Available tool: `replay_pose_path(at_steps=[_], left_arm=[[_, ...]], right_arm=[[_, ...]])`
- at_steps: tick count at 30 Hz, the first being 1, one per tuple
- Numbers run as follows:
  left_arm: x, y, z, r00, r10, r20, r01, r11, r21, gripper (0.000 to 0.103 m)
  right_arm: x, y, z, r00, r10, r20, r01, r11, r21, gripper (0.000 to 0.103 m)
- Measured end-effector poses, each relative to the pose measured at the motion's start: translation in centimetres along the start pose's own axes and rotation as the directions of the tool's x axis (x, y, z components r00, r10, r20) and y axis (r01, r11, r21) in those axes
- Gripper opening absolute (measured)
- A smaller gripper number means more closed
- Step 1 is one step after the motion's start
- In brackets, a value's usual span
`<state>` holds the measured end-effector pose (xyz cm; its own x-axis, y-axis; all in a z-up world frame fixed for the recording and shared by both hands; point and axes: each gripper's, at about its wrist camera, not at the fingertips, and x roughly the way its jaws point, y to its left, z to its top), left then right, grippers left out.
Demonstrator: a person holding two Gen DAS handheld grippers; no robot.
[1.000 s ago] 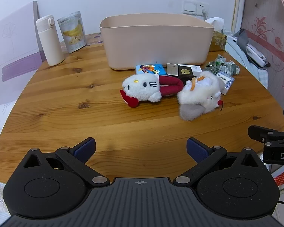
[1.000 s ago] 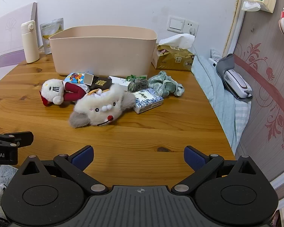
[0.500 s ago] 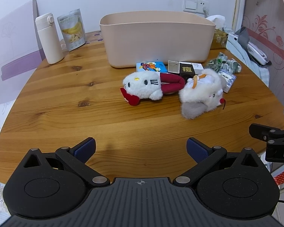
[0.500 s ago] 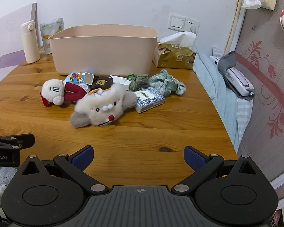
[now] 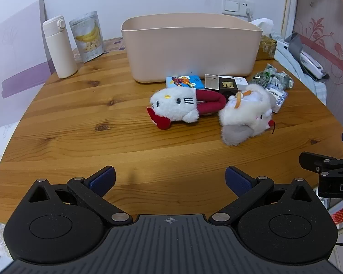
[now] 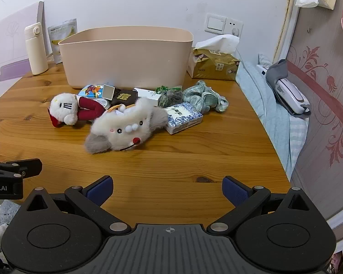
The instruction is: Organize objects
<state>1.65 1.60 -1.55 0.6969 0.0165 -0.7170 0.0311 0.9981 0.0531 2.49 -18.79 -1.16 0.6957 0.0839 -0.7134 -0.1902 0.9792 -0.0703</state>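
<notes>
A beige plastic bin (image 5: 192,45) (image 6: 128,57) stands at the back of the round wooden table (image 5: 80,137). In front of it lies a pile: a white cat plush with red limbs (image 5: 173,107) (image 6: 66,108), a white and grey furry plush (image 5: 247,116) (image 6: 123,129), a colourful card box (image 5: 185,81), a dark box (image 5: 227,85), a blue patterned tissue pack (image 6: 184,117) and a green checked cloth (image 6: 205,98). My left gripper (image 5: 170,179) and right gripper (image 6: 167,188) are both open and empty, hovering near the table's front edge, well short of the pile.
A white flask (image 5: 59,48) and a banana snack pouch (image 5: 89,36) stand at the back left. A tissue box (image 6: 215,64) sits right of the bin. A bed with a grey and white device (image 6: 288,91) lies past the table's right edge.
Both grippers have drifted slightly closer to the pile and stayed open. The objects on the table have not moved.
</notes>
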Motion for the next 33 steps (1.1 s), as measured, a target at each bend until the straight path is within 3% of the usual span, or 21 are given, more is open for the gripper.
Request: replay_pose_path(at_steps=[12, 33], left_arm=[[0.5, 0.3, 0.2, 1.000, -0.014, -0.008, 0.014, 1.000, 0.002, 0.103], [2.3, 0.6, 2.3, 0.998, 0.009, 0.065, -0.013, 0.998, 0.063, 0.103]], right_arm=[[0.6, 0.1, 0.3, 1.000, -0.001, -0.006, 0.002, 1.000, 0.006, 0.103], [2.4, 0.6, 2.2, 0.999, 0.052, 0.012, -0.052, 0.998, 0.021, 0.103]])
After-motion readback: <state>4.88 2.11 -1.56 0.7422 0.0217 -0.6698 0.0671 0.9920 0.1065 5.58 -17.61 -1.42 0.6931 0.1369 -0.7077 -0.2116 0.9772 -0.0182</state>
